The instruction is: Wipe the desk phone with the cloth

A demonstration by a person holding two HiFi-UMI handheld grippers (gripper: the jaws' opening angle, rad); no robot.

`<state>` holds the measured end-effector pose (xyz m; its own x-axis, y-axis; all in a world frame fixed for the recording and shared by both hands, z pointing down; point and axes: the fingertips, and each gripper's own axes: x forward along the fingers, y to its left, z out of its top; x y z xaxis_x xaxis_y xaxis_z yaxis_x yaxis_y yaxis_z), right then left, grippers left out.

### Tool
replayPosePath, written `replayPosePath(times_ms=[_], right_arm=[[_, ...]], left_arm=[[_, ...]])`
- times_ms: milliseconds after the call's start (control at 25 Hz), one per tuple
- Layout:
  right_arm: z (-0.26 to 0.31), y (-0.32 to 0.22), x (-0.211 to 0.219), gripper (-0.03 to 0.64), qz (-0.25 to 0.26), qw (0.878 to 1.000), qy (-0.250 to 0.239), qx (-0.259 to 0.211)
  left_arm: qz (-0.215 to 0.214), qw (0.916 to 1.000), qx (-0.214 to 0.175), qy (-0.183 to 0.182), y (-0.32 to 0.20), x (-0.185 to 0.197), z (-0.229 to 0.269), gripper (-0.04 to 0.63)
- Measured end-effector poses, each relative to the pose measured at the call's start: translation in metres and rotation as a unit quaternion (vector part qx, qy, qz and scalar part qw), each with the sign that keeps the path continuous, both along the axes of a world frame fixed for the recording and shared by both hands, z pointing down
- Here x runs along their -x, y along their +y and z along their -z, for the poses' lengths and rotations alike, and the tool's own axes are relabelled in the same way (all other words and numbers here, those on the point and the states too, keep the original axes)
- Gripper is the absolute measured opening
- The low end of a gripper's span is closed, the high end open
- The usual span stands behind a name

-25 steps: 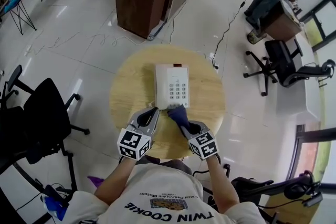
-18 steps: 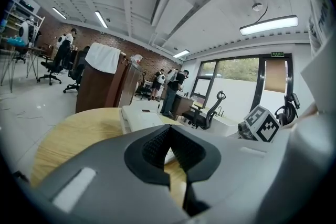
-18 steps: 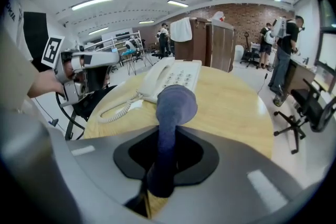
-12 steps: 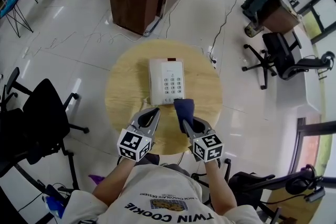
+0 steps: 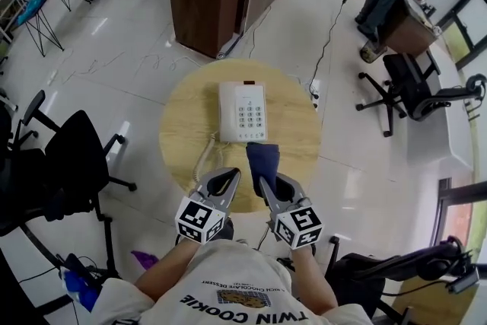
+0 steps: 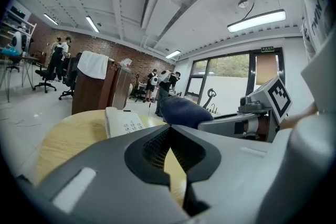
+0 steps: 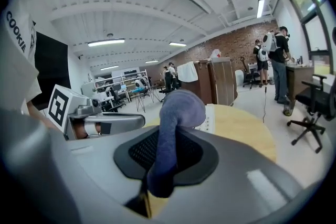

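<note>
Blue cloth (image 5: pixel 262 158) between right gripper (image 5: pixel 274 183) jaws

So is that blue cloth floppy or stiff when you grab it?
Probably floppy: the blue cloth bends into a soft hump above the right gripper. Likely light too, since one pinch holds it up.

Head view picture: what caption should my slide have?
Right gripper holds a blue cloth by the white desk phone on a round table.
</note>
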<state>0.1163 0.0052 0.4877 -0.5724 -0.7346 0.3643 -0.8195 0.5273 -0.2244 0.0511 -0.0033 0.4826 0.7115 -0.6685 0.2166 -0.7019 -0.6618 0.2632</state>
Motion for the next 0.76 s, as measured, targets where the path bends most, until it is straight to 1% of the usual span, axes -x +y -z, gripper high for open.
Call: replayPosePath(times_ms=[280,440,760], right_arm=[[0.024,0.026,0.011,0.064,0.015,0.999,-0.009,-0.036],[0.033,0.039,0.012,0.064,0.015,0.999,-0.013,-0.048],[0.042,0.062,0.007,0.064,0.014,0.998,-0.008,-0.059]], left_arm=[[0.004,0.9997,-0.022,-0.003,0.032,-0.002,0.021,-0.009],[0.008,0.9995,-0.032,-0.004,0.045,-0.002,0.028,-0.009],[0.012,0.9994,-0.032,-0.008,0.068,-0.005,0.030,-0.009]])
